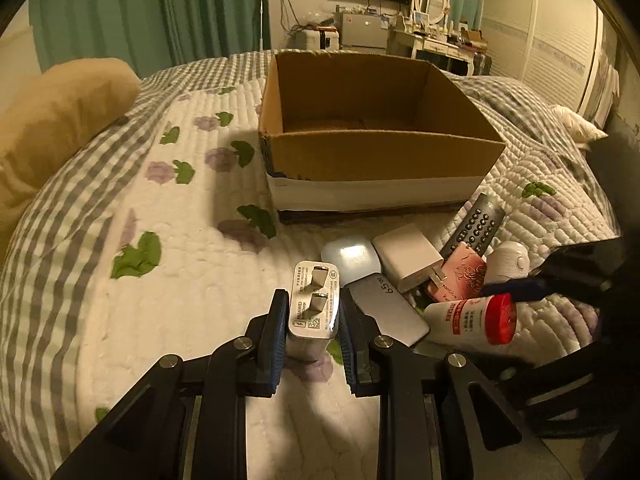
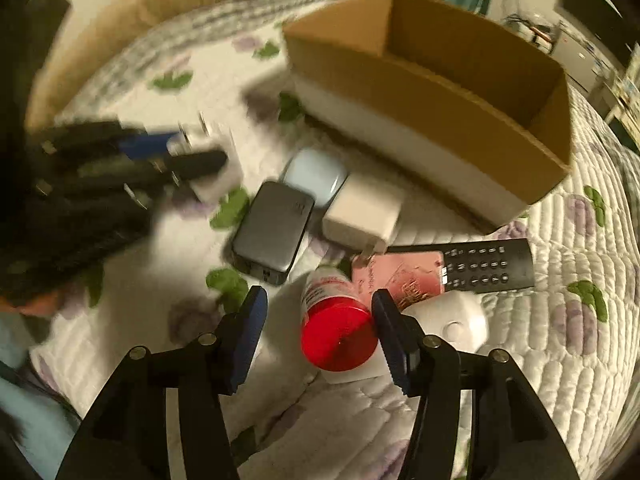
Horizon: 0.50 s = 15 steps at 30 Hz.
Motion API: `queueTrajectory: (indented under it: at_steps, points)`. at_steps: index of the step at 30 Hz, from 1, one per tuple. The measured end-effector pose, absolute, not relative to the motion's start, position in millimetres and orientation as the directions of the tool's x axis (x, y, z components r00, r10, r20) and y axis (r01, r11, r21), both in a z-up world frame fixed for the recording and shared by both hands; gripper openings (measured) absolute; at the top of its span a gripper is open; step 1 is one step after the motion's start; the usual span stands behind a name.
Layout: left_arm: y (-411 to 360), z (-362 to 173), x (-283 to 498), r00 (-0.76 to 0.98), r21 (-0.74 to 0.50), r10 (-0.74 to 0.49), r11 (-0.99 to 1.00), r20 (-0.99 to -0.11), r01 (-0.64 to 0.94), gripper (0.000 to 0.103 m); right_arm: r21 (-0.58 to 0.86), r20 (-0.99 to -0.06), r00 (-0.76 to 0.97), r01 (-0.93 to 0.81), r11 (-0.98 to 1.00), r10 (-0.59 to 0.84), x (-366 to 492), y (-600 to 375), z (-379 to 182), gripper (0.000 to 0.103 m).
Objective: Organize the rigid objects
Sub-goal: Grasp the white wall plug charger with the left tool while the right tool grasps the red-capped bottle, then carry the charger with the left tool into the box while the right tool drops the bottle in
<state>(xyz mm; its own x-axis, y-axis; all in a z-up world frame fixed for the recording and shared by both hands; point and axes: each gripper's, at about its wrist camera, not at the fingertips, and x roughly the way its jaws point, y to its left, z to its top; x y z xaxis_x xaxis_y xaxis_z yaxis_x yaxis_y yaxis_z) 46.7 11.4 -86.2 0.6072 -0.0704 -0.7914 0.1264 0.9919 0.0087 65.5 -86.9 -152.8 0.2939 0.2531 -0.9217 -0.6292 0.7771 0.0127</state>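
Behind blurred left gripper (image 2: 192,148), half-hidden charger (image 2: 216,184).

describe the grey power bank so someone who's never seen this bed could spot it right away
Start at the open cardboard box on the quilted bed; a cluster of small items lies in front of it. The grey power bank is the flat slab at the cluster's edge, next to the pale blue mouse and white charger. It is the only dark grey, rounded-corner slab there.

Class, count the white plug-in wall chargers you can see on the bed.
2. One charger sits clamped in the left gripper; the other charger lies in the pile before the cardboard box. More may be hidden.
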Motion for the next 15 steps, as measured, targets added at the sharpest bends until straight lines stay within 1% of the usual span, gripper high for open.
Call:
queueTrajectory:
  at_steps: [1, 2, 3, 7, 10, 14, 15]
  points:
    - [11.8, -85.0, 45.2, 0.609, 0.012, -0.068, 0.992, -0.79, 0.126, 0.024, -0.001, -0.925, 0.296, -0.633, 0.774, 0.24, 65.5, -84.0, -156.8, 0.051]
    - [11.2, -83.8, 43.4, 0.612, 0.014, -0.068, 0.992, -0.788, 0.127, 0.024, -0.022, -0.925, 0.309, -0.627, 0.779, 0.222, 66.0, -82.2, -158.7, 0.041]
    - [11.0, -82.4, 42.9, 0.614, 0.013, -0.07, 0.991, -0.786, 0.13, 0.024, -0.04, -0.923, 0.324, -0.616, 0.786, 0.207, 67.1, -81.9, -159.0, 0.036]
    - [10.5, -73.8, 39.3, 0.626, 0.013, -0.076, 0.991, -0.776, 0.137, 0.024, -0.03, -0.906, 0.349, -0.614, 0.788, 0.237, 64.0, -85.2, -148.0, 0.035]
    - [10.2, -60.2, 39.7, 0.646, 0.01, -0.084, 0.99, -0.758, 0.141, 0.024, -0.022, -0.879, 0.388, -0.614, 0.789, 0.277, 60.3, -86.8, -124.4, 0.035]
    - [9.2, -22.4, 55.2, 0.699, 0.003, -0.107, 0.988, -0.707, 0.155, 0.024, -0.057, -0.816, 0.489, -0.598, 0.799, 0.308, 70.5, -92.6, -70.3, 0.035]
    - [8.7, -12.9, 60.0, 0.713, 0.006, -0.109, 0.988, -0.693, 0.156, 0.024, -0.079, -0.788, 0.533, -0.584, 0.808, 0.308, 78.1, -95.6, -48.1, 0.035]
